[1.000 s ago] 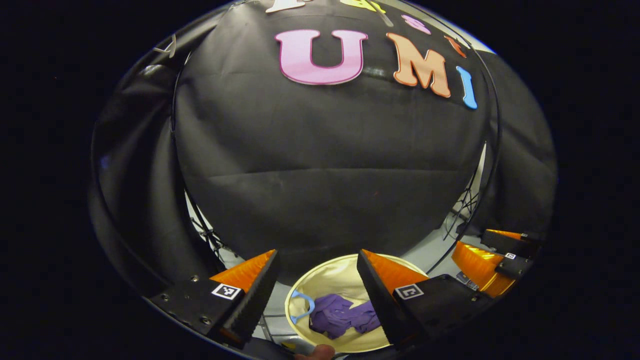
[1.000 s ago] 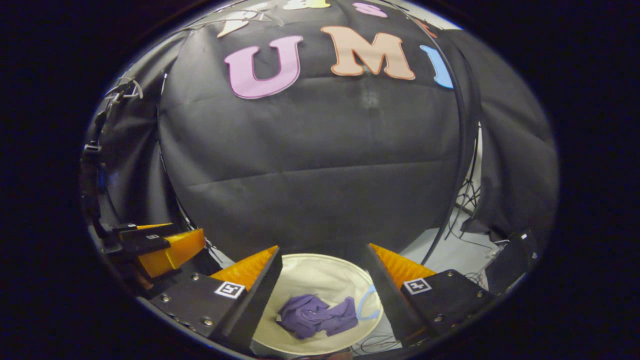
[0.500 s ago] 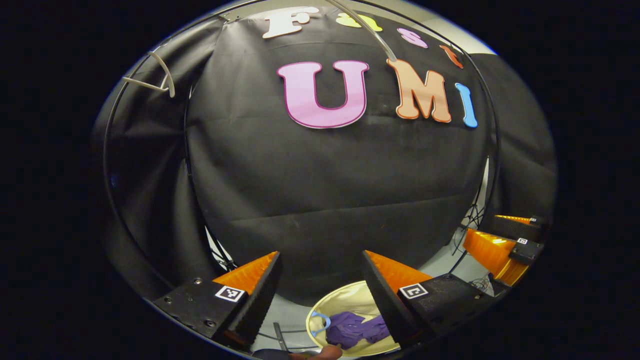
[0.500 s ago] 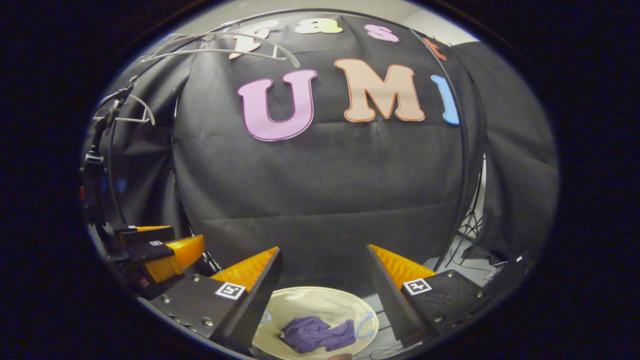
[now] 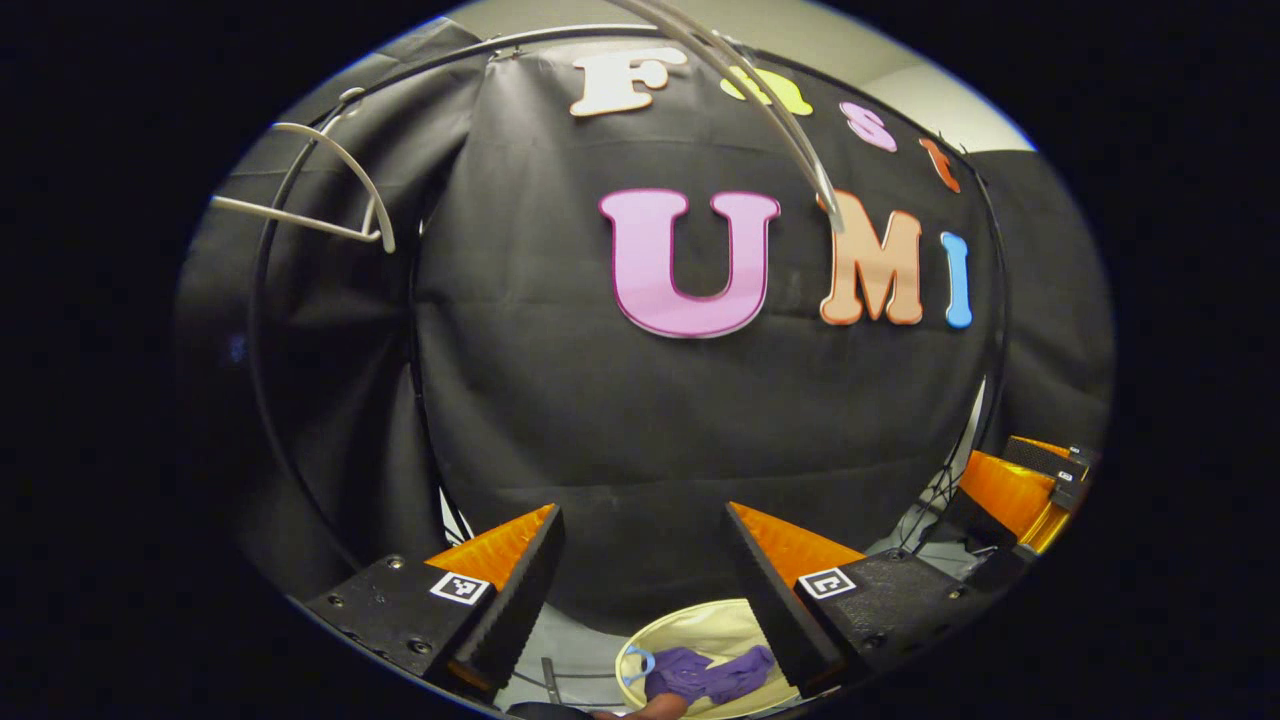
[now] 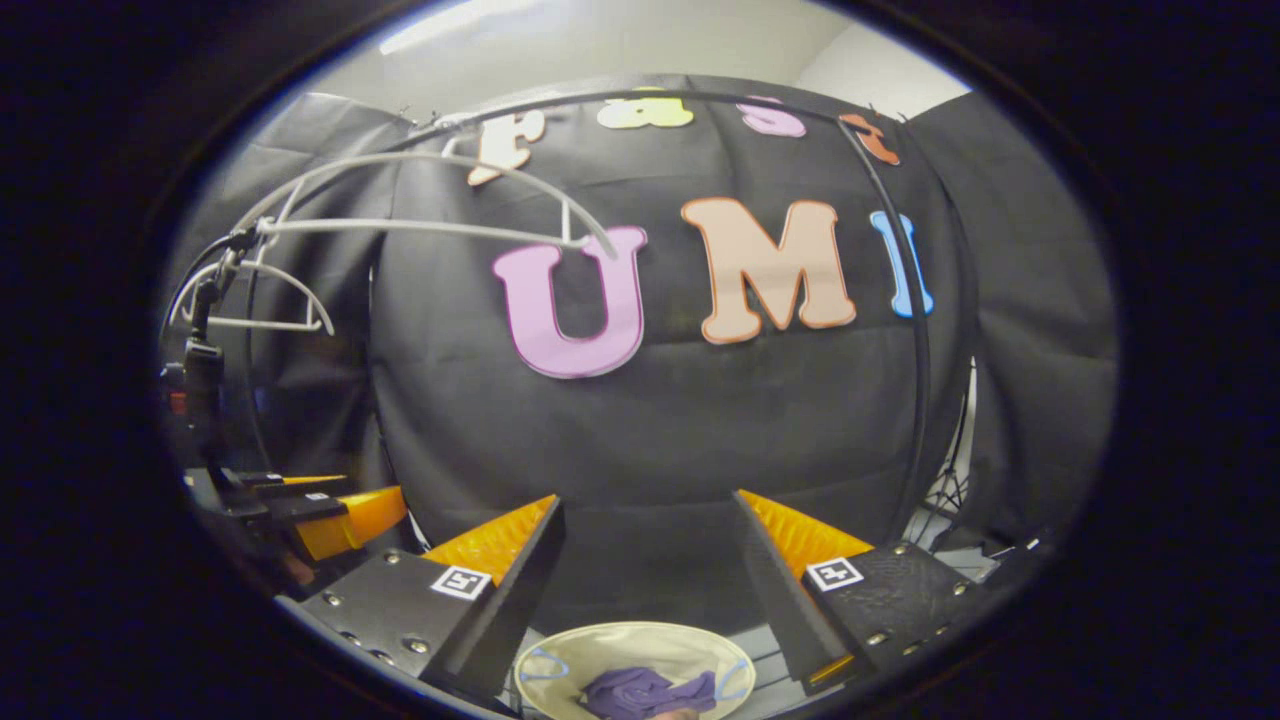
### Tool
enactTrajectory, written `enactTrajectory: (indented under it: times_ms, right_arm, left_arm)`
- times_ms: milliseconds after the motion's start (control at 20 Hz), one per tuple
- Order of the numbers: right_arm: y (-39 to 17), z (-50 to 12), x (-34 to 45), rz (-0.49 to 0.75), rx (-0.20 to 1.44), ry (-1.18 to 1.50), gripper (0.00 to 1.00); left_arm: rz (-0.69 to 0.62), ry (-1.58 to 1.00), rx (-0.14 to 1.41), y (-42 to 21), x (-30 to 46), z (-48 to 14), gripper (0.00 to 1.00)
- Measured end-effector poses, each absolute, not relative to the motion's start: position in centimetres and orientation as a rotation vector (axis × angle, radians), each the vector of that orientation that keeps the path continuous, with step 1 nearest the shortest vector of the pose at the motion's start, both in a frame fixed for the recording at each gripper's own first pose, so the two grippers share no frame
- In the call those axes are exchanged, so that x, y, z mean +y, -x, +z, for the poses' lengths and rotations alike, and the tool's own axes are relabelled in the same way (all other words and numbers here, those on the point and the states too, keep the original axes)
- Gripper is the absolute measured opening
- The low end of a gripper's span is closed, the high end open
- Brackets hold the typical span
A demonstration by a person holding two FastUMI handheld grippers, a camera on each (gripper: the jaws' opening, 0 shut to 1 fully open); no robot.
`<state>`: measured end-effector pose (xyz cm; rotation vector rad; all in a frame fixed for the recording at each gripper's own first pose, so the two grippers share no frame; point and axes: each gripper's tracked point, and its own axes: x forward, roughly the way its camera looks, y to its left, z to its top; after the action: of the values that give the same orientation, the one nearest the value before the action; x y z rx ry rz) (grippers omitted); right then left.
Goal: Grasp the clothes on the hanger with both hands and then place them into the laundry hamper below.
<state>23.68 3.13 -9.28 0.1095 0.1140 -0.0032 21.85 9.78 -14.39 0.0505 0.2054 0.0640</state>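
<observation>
My left gripper (image 5: 640, 590) and right gripper (image 6: 645, 590) both gape wide, empty. Below them the crumpled purple cloth garment (image 6: 645, 692) lies, apparently loose, inside the round cream fabric hamper (image 6: 620, 645).

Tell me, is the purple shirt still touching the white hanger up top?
Apart. In the right gripper view the white hanger hangs bare high up, while the purple shirt lies down in the laundry hamper, with black wall between them.
</observation>
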Motion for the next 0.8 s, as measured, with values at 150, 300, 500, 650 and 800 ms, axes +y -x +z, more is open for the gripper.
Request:
enactTrajectory:
  times_ms: [150, 300, 500, 650, 800]
  right_arm:
    - [-22.7, -4.9, 3.9, 0.044, 0.089, -0.108, 0.98]
    - [-21.4, -1.0, 3.8, 0.056, 0.059, -0.092, 0.96]
    - [-19.1, 2.7, 3.2, 0.058, 0.023, -0.075, 0.99]
    - [-17.4, 5.1, 3.8, 0.085, 0.001, -0.083, 0.99]
    - [-15.8, 6.1, 3.6, 0.101, -0.018, -0.076, 0.99]
  left_arm:
    - [0.031, -0.051, 0.168, -20.6, 9.1, -10.6, 0.97]
    - [-0.003, -0.040, 0.114, -19.2, 8.2, -6.6, 0.97]
    - [-0.008, -0.052, 0.079, -17.3, 7.9, -2.6, 0.96]
    - [-0.032, -0.033, 0.033, -16.1, 7.2, 0.0, 0.96]
    - [-0.044, -0.027, 0.001, -14.6, 6.6, 1.6, 0.96]
